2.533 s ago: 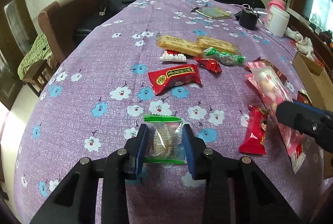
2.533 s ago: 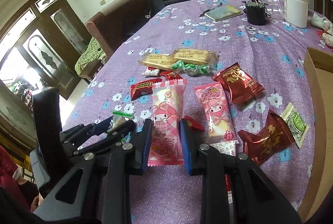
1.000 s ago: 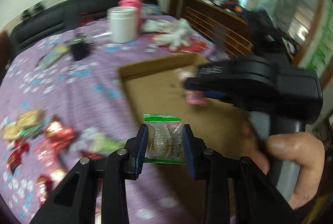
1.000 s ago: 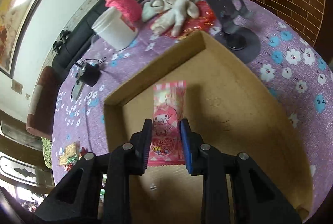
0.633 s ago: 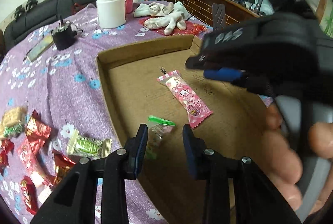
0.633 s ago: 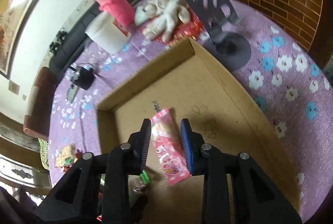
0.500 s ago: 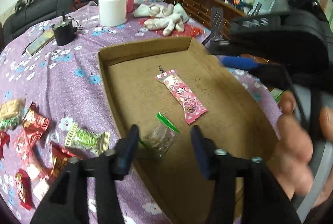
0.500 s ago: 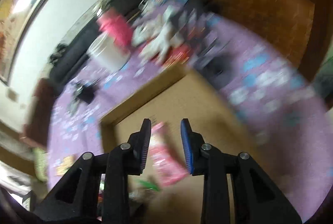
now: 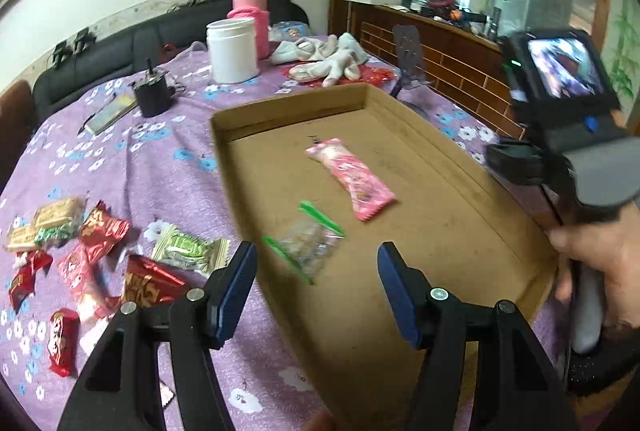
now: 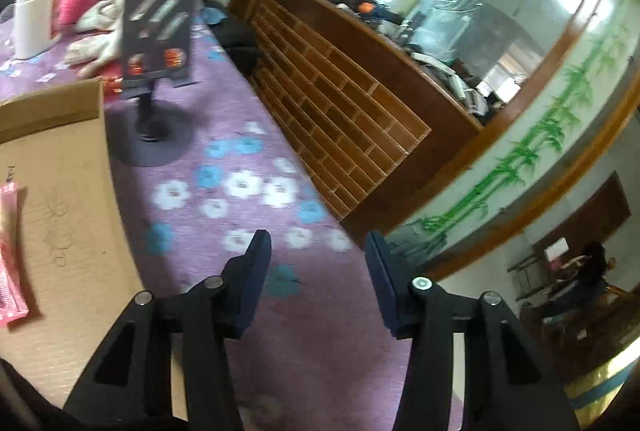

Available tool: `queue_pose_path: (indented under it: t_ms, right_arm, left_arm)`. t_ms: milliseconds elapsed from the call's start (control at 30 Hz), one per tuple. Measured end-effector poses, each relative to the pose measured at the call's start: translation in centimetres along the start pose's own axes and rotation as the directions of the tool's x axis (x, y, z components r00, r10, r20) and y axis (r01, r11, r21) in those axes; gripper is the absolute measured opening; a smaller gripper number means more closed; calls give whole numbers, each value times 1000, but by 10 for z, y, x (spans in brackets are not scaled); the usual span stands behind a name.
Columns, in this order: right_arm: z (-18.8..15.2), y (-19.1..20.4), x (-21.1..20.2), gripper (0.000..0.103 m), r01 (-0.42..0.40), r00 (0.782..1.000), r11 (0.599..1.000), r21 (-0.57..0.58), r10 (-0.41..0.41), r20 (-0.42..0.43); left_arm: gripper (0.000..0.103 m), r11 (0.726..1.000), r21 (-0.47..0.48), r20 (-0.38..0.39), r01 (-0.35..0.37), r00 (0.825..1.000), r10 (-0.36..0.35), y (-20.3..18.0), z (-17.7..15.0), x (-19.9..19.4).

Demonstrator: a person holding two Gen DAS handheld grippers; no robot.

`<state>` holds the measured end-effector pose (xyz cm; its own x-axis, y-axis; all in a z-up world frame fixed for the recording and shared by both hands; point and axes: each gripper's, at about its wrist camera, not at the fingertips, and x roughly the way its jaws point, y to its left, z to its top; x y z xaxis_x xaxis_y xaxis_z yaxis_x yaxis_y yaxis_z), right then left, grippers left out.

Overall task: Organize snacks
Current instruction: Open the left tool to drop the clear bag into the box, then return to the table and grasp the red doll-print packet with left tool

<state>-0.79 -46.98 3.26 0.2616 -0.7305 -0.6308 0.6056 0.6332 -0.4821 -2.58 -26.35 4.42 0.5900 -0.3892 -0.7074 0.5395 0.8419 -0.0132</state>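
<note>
A shallow cardboard tray [image 9: 424, 139] lies on the purple flowered tablecloth. Inside it rest a pink character snack pack [image 9: 350, 183] and a clear green-edged snack bag [image 9: 306, 245], a little blurred. My left gripper [image 9: 314, 271] hangs just above the tray's near-left part, its jaws opening, with the clear bag lying free beyond the fingertips. My right gripper [image 10: 318, 255] points past the tray's right side over bare cloth, jaws opening with nothing between them; the tray [image 10: 56, 199] and the pink pack [image 10: 10, 251] sit at its left. A hand holds that gripper's body [image 9: 568, 135] at the right.
Several loose snacks [image 9: 100, 255] lie on the cloth left of the tray. Behind it stand a white jar [image 9: 232, 49], a pink bottle [image 9: 250, 17], a black cup [image 9: 152, 95], white gloves [image 9: 328, 59] and a dark phone stand [image 10: 156, 31]. A wooden cabinet [image 10: 344, 99] borders the table's right.
Both grippers carried their packs from the cloth over the tray and let them go inside it. Both pairs of jaws have widened, and the right gripper has swung away to the right.
</note>
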Motion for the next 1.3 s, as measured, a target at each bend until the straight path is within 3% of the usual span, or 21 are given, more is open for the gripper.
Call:
queue_pose_path:
  t_ms: [100, 167, 233, 267, 400, 467, 533, 700, 767, 800, 933, 1033, 1133, 1267, 1300]
  right_arm:
    - [10, 9, -4, 49, -55, 998, 998, 41, 54, 27]
    - [16, 16, -14, 46, -125, 987, 988, 88, 115, 109]
    - [19, 15, -24, 47, -87, 984, 989, 118, 67, 166]
    - [19, 12, -28, 47, -87, 978, 987, 138, 58, 199]
    - [13, -16, -65, 49, -166, 928, 965, 201, 84, 363]
    - [13, -23, -85, 49, -300, 885, 936, 186, 200, 419]
    - [11, -24, -102, 49, -463, 820, 876, 131, 368, 439]
    - [4, 6, -150, 49, -665, 655, 742, -86, 635, 409]
    - [-5, 27, -176, 52, -747, 552, 637, -192, 754, 357]
    - [-9, 36, -186, 53, -767, 524, 604, -217, 785, 331]
    - [-26, 88, -217, 54, -869, 346, 368, -330, 930, 126]
    - [-42, 126, -228, 54, -887, 307, 293, -357, 951, 18]
    - [-57, 155, -222, 54, -913, 253, 190, -361, 958, -136]
    - [-73, 168, -209, 49, -924, 222, 119, -363, 941, -255]
    - [-79, 172, -206, 49, -925, 228, 119, -361, 934, -276]
  left_arm:
    - [63, 999, 14, 40, -48, 998, 47, 5, 5, -1]
    - [63, 997, -2, 74, -71, 995, 71, 13, 11, -1]
    - [63, 994, -31, 63, -102, 993, 104, 24, 15, 0]
    - [63, 994, -62, 55, -85, 995, 88, 31, 15, -2]
    - [63, 991, -125, 53, -39, 998, 46, 50, 7, -23]
    - [63, 990, -136, 52, -39, 998, 47, 60, -1, -35]
    - [63, 987, -149, 58, -53, 996, 62, 75, -12, -51]
    - [67, 966, -219, 53, -136, 987, 151, 134, -40, -84]
    - [67, 950, -262, 39, -170, 982, 187, 164, -56, -96]
    - [67, 942, -279, 26, -187, 979, 202, 177, -65, -99]
    - [67, 905, -337, -40, -259, 965, 261, 217, -100, -104]
    - [67, 901, -361, -49, -242, 969, 241, 226, -114, -103]
    - [67, 911, -332, -66, -246, 969, 238, 221, -115, -97]
    - [67, 930, -278, -80, -240, 971, 227, 213, -111, -89]
    - [67, 933, -265, -80, -242, 970, 228, 212, -110, -88]
